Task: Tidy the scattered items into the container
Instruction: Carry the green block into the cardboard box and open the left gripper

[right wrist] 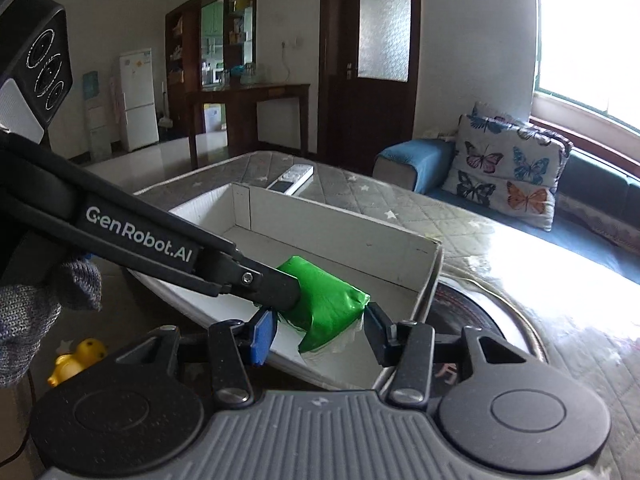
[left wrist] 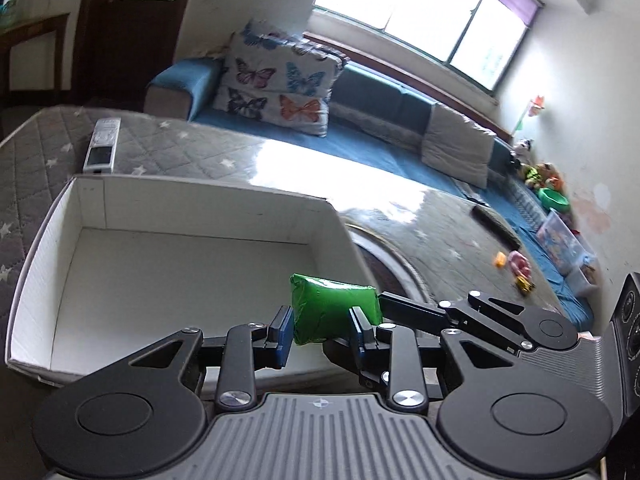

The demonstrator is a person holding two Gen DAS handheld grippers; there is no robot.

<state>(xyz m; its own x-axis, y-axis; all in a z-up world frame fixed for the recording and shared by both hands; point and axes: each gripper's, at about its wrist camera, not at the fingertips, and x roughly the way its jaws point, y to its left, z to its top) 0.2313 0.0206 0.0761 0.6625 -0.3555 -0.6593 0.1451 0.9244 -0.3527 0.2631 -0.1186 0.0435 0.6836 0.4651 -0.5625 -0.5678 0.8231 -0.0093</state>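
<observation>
Where the left wrist view is clear: the left gripper (left wrist: pixel 321 326) is clamped on a green packet (left wrist: pixel 334 307), held over the near right corner of a white box (left wrist: pixel 192 204).
Left view, hidden: the packet's lower end sits behind the pads; the right gripper (left wrist: pixel 404 304) enters from the right, its tip touching the packet, and whether it is apart or together cannot be told here.
Left view, surface: a grey quilted desk cover with white stars (left wrist: pixel 208 148) carries the box, and a remote control (left wrist: pixel 103 145) lies beyond the far wall of the box.
Left view, room: a blue sofa (left wrist: pixel 372 148) with a butterfly pillow (left wrist: pixel 280 84) runs under a bright window; small toys on the cover at right are too blurred to name.
Right wrist view, gripper: the right gripper's fingers stand apart on either side of the packet, neither pad pressing it.
Right view, hidden: the other gripper's arm covers the packet's left end.
Right view, surface: a yellow duck (right wrist: pixel 78 360) sits at lower left, outside the box.
Right view, room: a white fridge (right wrist: pixel 138 98) and a dark wooden door stand behind.
</observation>
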